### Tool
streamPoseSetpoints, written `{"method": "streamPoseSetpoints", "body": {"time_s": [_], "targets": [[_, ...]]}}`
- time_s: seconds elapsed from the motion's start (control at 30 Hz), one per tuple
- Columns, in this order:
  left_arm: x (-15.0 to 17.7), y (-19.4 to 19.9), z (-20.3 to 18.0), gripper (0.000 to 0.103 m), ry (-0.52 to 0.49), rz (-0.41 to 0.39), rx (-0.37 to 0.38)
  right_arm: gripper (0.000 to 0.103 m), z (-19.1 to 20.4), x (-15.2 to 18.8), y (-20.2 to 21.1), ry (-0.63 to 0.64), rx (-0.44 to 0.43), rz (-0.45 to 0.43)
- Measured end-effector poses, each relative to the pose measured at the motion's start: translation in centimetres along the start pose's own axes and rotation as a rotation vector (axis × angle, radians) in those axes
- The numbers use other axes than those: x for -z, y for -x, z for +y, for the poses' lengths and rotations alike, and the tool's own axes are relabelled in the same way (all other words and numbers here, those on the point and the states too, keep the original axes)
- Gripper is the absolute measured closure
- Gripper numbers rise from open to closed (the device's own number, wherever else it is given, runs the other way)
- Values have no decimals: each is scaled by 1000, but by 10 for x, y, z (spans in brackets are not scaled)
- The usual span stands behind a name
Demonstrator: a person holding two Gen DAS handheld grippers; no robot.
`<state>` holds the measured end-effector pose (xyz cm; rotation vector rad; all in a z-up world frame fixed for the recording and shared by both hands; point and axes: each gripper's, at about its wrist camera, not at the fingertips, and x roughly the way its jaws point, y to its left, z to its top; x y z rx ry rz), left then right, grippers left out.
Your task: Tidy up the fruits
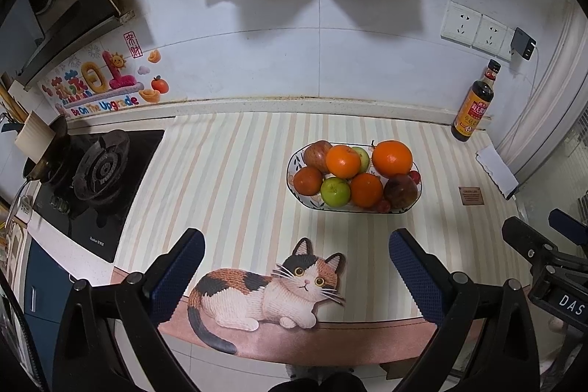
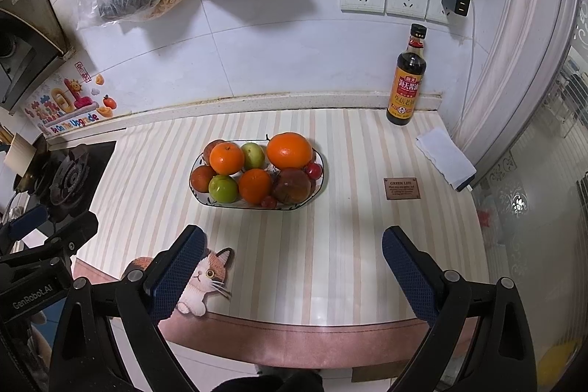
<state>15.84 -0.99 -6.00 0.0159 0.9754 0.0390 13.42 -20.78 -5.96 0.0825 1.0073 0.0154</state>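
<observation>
One oval fruit bowl [image 1: 417, 168] sits on the striped tabletop [image 1: 228, 179] in the left wrist view, its long axis running left to right, parallel to the back wall. It is heaped full: a large orange [image 1: 392, 158] at the bowl's back right, a smaller orange [image 1: 343, 161] beside it, a third orange [image 1: 366, 189] at the front, a green apple [image 1: 335, 191] at the front left, a red apple [image 1: 318, 155] at the back left, and a dark reddish fruit [image 1: 401, 191] at the front right. The left hand-held gripper [image 1: 296, 272] hovers in front of the bowl above a cat picture [image 1: 268, 289], fingers spread wide and holding nothing. A soy sauce bottle [image 1: 474, 101] stands upright behind and right of the bowl; a gas burner [image 1: 101, 168] lies well to the bowl's left.

From the right wrist view, the same fruit bowl [image 2: 323, 171] keeps its long axis left to right, with the large orange [image 2: 289, 150] highest and small red fruits [image 2: 313, 170] at the bowl's right end. The right hand-held gripper [image 2: 294, 269] hovers in front of the bowl, level, aimed toward the wall, fingers wide apart and empty. The soy sauce bottle [image 2: 407, 79] stands behind and right of the bowl.
</observation>
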Motion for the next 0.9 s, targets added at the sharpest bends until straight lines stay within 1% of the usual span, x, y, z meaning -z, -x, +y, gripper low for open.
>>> {"method": "streamPoseSetpoints", "body": {"time_s": [0.77,0.9], "targets": [[-2,3,1,0,-4,-5,8,3,3,-1,0,4,-2,-3],[-4,5,1,0,-13,-24,6,3,3,-2,0,7,-3,-2]]}}
